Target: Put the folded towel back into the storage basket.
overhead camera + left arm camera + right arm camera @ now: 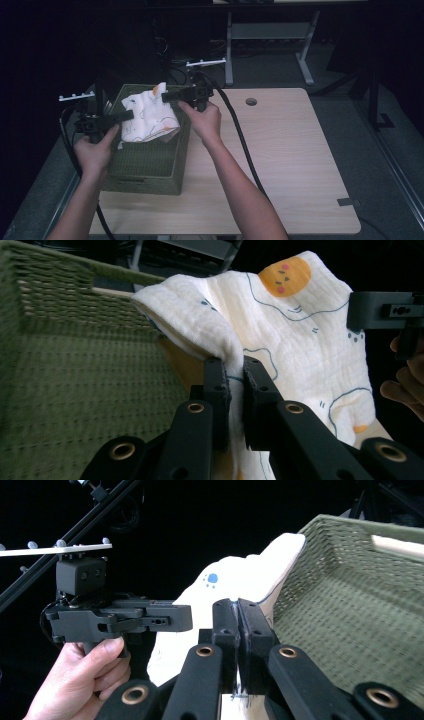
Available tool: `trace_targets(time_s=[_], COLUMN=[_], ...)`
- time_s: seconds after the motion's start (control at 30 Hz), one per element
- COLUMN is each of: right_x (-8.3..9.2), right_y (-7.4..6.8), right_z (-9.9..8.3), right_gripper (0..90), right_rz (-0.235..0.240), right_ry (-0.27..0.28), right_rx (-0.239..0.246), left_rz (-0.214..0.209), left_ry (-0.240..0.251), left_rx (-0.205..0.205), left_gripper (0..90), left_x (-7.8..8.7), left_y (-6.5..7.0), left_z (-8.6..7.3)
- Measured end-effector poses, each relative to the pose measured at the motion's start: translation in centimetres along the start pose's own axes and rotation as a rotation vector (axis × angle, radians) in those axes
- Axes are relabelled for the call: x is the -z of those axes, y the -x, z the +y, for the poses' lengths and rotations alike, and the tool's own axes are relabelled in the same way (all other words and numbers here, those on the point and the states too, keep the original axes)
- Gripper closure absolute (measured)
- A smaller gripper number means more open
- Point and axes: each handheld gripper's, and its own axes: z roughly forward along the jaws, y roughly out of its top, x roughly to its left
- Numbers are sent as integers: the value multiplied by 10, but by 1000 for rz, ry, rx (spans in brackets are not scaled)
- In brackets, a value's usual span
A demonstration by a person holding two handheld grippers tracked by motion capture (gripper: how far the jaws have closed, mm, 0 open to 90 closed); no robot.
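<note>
Most of the room behind the counter (280,150) is just black, so past the metal stand legs (305,65) at the back I can't make anything out. The near edge of the cloth (150,117) sinks below the rim of the green woven basket (150,170), and whether it touches the basket floor is hidden. In the left gripper view the lower part of the cloth is cut off behind the black jaws, and in the right gripper view the basket weave is smeared with blur.

The cloth itself is a creamy white muslin type thing with a crinkly weave, thin dark blue squiggly outlines, little blue dots and an orange blob with a tiny face on it. It's held up over the basket, stretched between the two tools and bunched into folds, probably a baby washcloth or swaddle but that's a guess.

Left tongs (127,115) are pinched tight on the cloth's left edge, fabric squeezed right between the pads. Right tongs (166,96) are clamped on the upper right corner, jaws nearly touching with the thin fabric between
</note>
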Motion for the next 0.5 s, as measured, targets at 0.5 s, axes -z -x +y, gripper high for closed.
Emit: trace_targets(time_s=[0.5], right_x=[-61], right_y=[-4], right_z=[-6], right_gripper=[872], right_rz=[57], right_ry=[-40], right_rx=[-22], left_rz=[83], left_ry=[-39], left_rx=[-11], left_gripper=[831], left_x=[27], left_y=[-35], left_z=[-2])
